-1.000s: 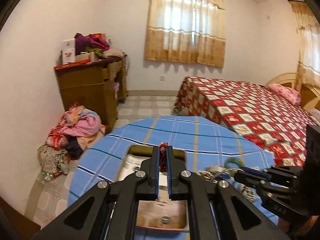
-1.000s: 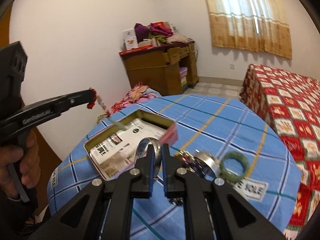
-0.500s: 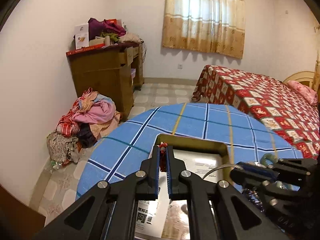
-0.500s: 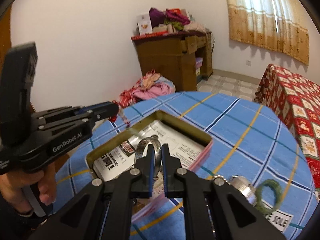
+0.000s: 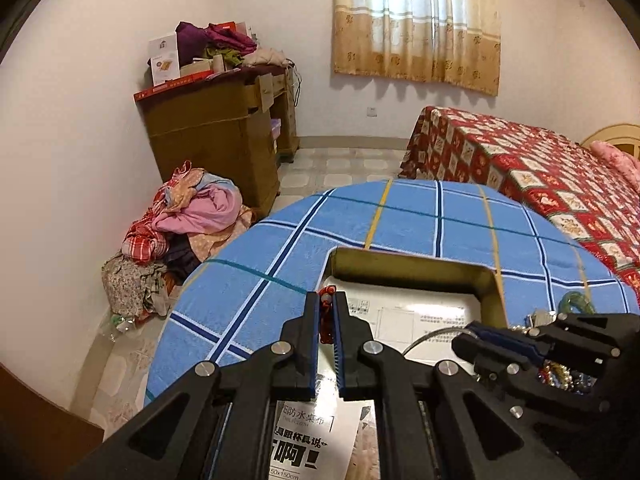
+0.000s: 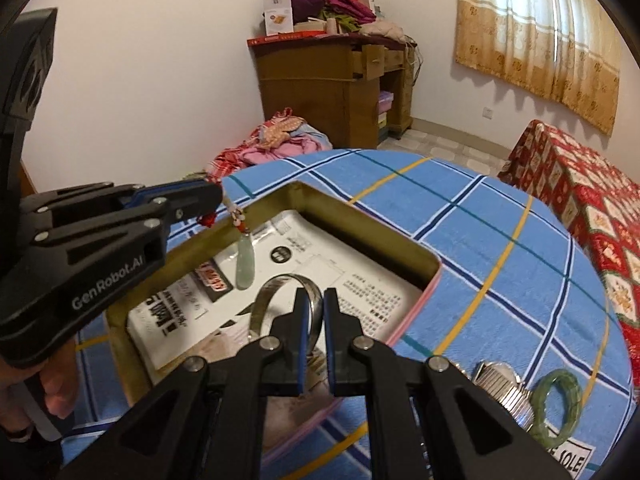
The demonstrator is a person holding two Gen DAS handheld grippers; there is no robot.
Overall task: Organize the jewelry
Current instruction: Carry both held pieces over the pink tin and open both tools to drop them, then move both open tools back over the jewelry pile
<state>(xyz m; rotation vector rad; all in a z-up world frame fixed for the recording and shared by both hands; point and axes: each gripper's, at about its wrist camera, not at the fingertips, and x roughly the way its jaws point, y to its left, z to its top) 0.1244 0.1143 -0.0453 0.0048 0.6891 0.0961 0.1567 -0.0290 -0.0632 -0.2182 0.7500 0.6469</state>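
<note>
Over a tin point(image 6: 416, 254), left claw point(image 6: 216, 200) pinches a pendant cord point(image 6: 234, 216), right claw point(image 6: 315, 312) a bangle point(image 6: 276, 286).

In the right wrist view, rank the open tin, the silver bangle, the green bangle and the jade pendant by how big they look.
1. open tin
2. silver bangle, though it sits nearer the camera
3. green bangle, close to the silver one, so unsure
4. jade pendant
</note>
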